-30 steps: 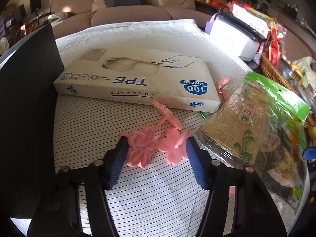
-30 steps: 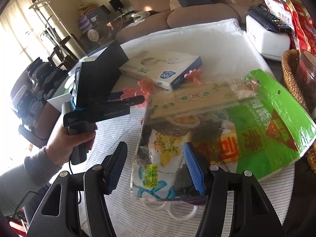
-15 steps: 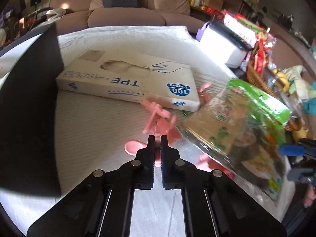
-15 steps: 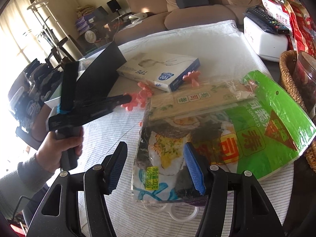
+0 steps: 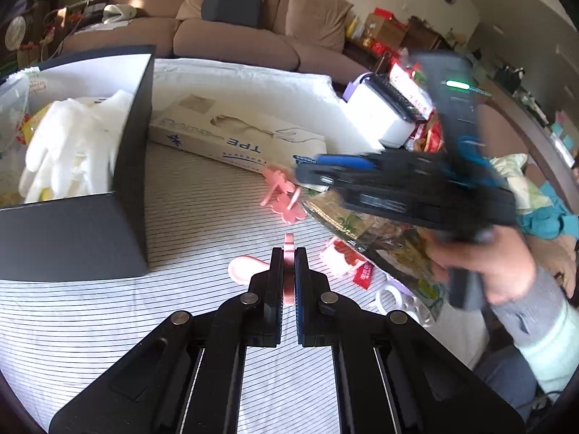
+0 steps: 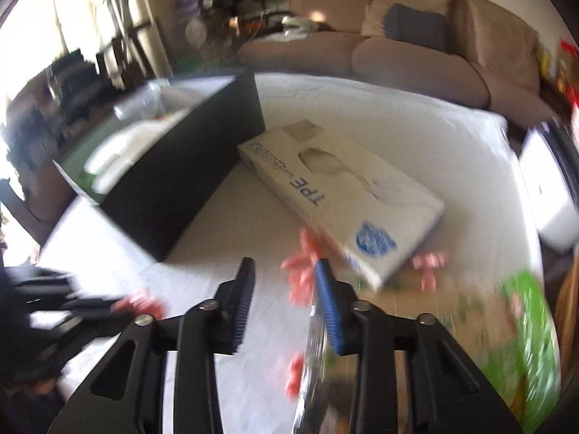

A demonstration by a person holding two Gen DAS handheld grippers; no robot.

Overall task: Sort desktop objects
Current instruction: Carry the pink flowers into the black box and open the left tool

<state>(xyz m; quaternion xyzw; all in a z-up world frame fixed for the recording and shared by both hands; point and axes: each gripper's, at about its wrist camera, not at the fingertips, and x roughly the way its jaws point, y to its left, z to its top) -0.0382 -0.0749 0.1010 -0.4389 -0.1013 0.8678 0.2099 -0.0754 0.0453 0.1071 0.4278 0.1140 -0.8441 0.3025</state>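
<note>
My left gripper (image 5: 288, 255) is shut on a pink flower clip (image 5: 288, 244) and holds it above the striped cloth. More pink flower clips (image 5: 284, 197) lie further back, near the white TPE glove box (image 5: 231, 133). My right gripper (image 6: 284, 267), blurred by motion, hangs over the cloth with its jaws closing and only cloth showing between them. Pink clips (image 6: 302, 271) lie just past its blue right pad. In the left wrist view the right gripper (image 5: 305, 173), held by a hand (image 5: 481, 264), reaches over the sushi-kit bag (image 5: 365, 224) towards those clips.
A black open box (image 5: 126, 166) holding white gloves (image 5: 68, 144) stands at the left. A white container (image 5: 380, 115), snack packets and a basket crowd the right edge. White rings (image 5: 394, 294) and a red packet (image 5: 363, 275) lie by the bag. A sofa is behind.
The left gripper shut on a pink flower clip and rose with it, drawing back. The right gripper left the sushi bag, swung left towards the pink clips, and its jaws narrowed.
</note>
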